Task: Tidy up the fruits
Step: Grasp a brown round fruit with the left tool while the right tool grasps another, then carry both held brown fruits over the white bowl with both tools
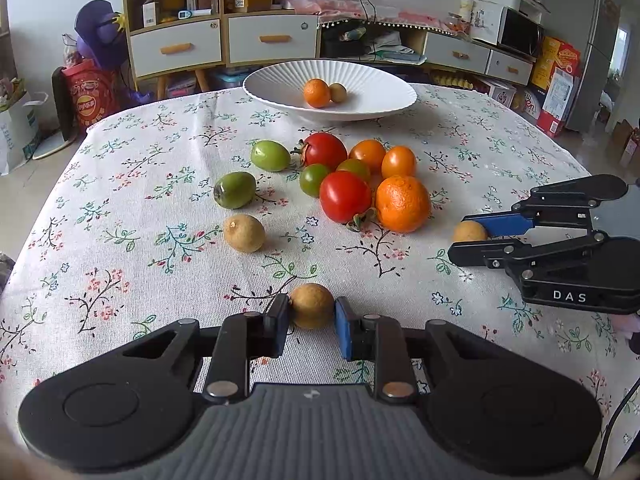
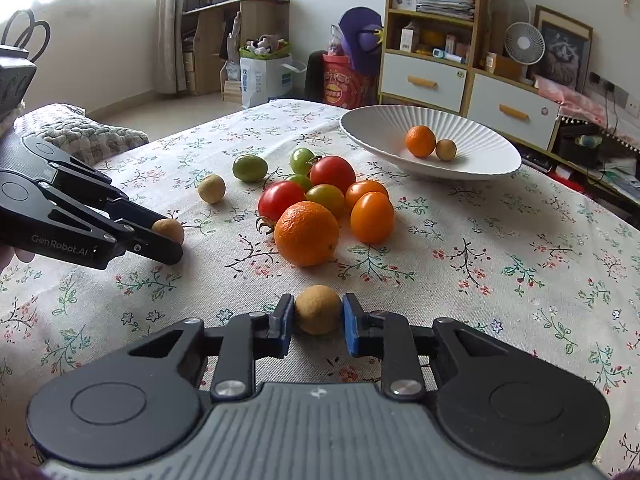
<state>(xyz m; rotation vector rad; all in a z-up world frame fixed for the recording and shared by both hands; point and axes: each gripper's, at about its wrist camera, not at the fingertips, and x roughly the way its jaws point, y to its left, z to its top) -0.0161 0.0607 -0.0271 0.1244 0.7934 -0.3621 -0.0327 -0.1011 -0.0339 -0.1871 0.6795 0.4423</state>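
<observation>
My left gripper (image 1: 311,320) is shut on a tan longan (image 1: 311,305) low over the flowered tablecloth. My right gripper (image 2: 318,322) is shut on another tan longan (image 2: 318,309), also near the cloth. Each gripper shows in the other's view, the right (image 1: 466,242) and the left (image 2: 176,240). A white ribbed bowl (image 1: 360,76) at the far side holds a small orange (image 1: 316,93) and a longan (image 1: 338,93). A cluster of red tomatoes (image 1: 345,196), orange tomatoes (image 1: 398,161), green ones and a large orange (image 1: 402,203) lies mid-table.
A loose longan (image 1: 243,233) and two green fruits (image 1: 235,189) (image 1: 270,155) lie left of the cluster. Cabinets, a fan and boxes stand beyond the table's far edge. A cushioned chair (image 2: 80,128) is at the left in the right wrist view.
</observation>
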